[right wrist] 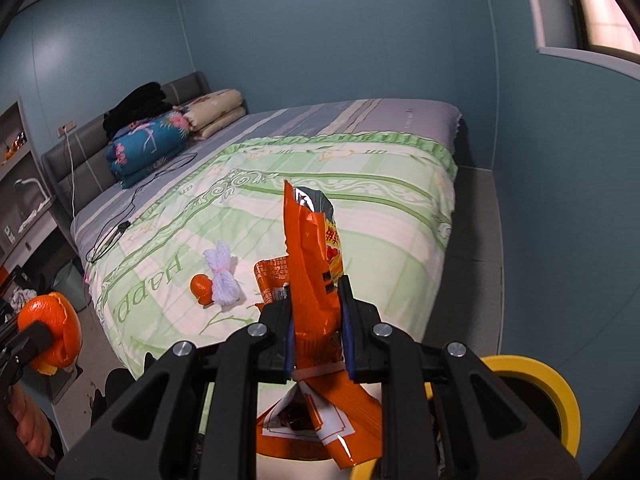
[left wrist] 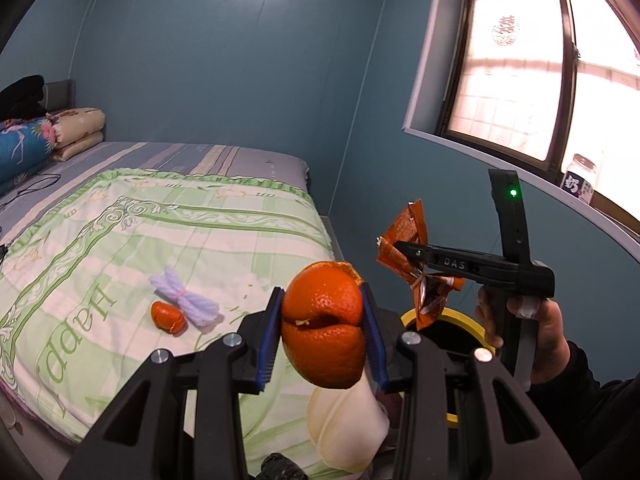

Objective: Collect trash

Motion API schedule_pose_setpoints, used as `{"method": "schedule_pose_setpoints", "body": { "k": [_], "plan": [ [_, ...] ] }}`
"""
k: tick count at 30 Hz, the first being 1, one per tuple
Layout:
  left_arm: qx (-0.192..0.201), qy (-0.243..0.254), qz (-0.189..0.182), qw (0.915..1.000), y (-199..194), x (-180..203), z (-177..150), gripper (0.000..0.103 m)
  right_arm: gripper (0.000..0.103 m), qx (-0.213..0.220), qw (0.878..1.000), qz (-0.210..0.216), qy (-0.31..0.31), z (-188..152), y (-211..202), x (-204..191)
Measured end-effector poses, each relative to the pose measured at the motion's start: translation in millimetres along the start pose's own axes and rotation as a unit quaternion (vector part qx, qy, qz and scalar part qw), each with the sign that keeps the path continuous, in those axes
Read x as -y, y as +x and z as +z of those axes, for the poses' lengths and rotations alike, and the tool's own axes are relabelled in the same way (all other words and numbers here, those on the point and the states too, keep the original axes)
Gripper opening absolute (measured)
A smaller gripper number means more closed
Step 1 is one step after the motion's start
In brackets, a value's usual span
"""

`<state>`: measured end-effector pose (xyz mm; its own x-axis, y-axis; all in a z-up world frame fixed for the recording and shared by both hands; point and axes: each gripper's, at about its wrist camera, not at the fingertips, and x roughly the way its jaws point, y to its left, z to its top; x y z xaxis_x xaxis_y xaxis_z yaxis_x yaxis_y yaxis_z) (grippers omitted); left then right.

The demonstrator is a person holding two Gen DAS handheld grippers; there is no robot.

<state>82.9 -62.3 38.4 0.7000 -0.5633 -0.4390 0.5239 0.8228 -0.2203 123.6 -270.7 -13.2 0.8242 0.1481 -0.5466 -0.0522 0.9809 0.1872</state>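
Note:
My left gripper (left wrist: 323, 328) is shut on a large piece of orange peel (left wrist: 324, 308), pinched between its blue pads. It also shows at the left edge of the right wrist view, where the orange peel (right wrist: 48, 320) sits in the left gripper (right wrist: 38, 334). My right gripper (right wrist: 318, 320) is shut on a crumpled orange snack wrapper (right wrist: 312, 264). In the left wrist view the right gripper (left wrist: 400, 246) holds the wrapper (left wrist: 404, 228) above a yellow-rimmed bin (left wrist: 460, 314). A small orange piece (left wrist: 168, 316) and a lavender yarn bundle (left wrist: 186, 296) lie on the bed.
The bed (right wrist: 360, 208) with a green quilt fills the middle, folded quilts (right wrist: 148, 144) and a black cable (right wrist: 120, 228) near its headboard. The yellow bin rim (right wrist: 552, 384) is at lower right. A jar (left wrist: 582, 176) stands on the window sill. A pale rounded thing (left wrist: 344, 428) lies below the peel.

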Motion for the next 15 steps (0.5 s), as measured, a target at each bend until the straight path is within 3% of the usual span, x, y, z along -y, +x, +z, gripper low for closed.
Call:
{"method": "schedule_pose_setpoints", "body": {
  "k": [15],
  "plan": [
    [-0.027,0.035,-0.041,0.9982,25.9,47.9,6.9,0.035,0.017,0.015,0.997,-0.042,0.057,-23.5,-37.8,57.5]
  ]
}}
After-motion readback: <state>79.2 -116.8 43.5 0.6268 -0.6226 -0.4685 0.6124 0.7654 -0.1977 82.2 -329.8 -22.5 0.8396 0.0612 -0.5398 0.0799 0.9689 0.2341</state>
